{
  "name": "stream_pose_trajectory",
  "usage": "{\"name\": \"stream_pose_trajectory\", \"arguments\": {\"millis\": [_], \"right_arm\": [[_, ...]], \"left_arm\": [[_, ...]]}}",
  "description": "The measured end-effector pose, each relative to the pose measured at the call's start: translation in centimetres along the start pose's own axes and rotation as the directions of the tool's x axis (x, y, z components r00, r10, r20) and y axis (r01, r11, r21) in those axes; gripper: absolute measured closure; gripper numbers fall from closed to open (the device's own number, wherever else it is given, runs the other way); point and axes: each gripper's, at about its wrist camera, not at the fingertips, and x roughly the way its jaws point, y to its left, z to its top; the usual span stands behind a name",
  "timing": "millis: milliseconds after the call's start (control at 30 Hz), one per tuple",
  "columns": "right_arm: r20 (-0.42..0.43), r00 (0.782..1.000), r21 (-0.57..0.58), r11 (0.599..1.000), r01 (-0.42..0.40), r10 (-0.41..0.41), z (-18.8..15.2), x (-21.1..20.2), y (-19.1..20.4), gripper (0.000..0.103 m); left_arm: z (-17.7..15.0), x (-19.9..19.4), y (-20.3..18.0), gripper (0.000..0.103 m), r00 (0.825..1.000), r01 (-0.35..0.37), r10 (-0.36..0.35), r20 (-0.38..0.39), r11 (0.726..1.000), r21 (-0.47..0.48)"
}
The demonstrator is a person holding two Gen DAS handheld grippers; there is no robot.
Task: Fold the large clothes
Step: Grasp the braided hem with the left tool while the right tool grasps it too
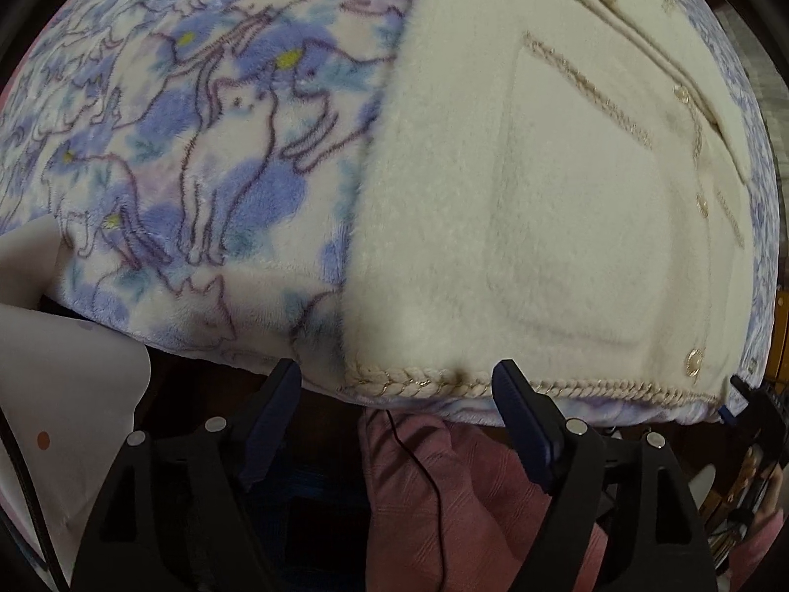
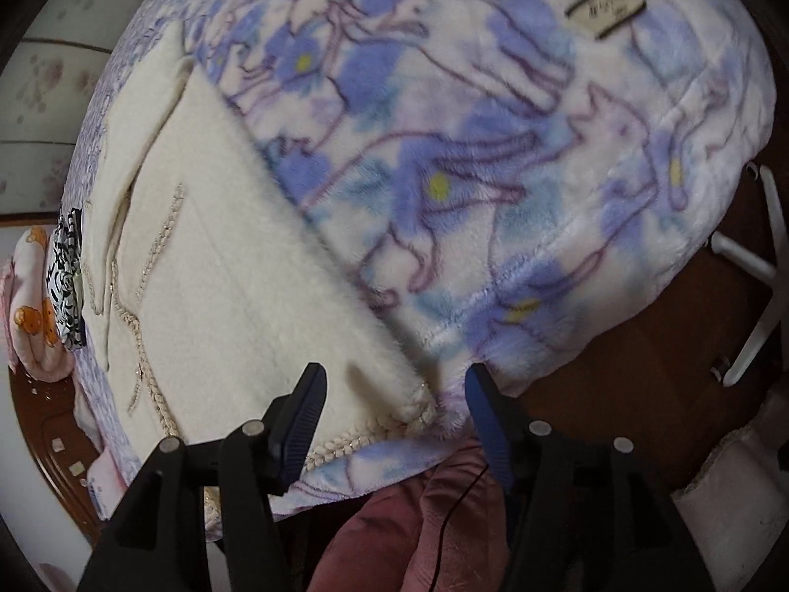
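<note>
A cream fleece cardigan (image 1: 542,187) with braided trim, a pocket and gold buttons lies flat on a blue-and-white cat-print blanket (image 1: 197,148). My left gripper (image 1: 397,385) is open and empty, its fingers straddling the cardigan's near-left hem corner at the blanket edge. In the right wrist view the cardigan (image 2: 222,271) lies to the left on the blanket (image 2: 493,172). My right gripper (image 2: 394,385) is open and empty, its fingers on either side of the cardigan's near-right hem corner.
Pink trousers (image 1: 444,493) with a thin black cable show below the blanket edge. A white sheet (image 1: 59,370) is at left. In the right wrist view, a pink bear-print towel (image 2: 29,306), a black-white item (image 2: 66,276) and white chair legs (image 2: 759,271) flank the blanket.
</note>
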Motion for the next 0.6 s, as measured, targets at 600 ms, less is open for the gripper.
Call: {"name": "stream_pose_trajectory", "arguments": {"millis": [600], "right_arm": [[-0.139, 0.987, 0.031, 0.996, 0.088, -0.083, 0.0, 3.5, 2.6, 0.056]], "left_arm": [[2.3, 4.4, -0.4, 0.023, 0.984, 0.162, -0.163, -0.078, 0.987, -0.026]]}}
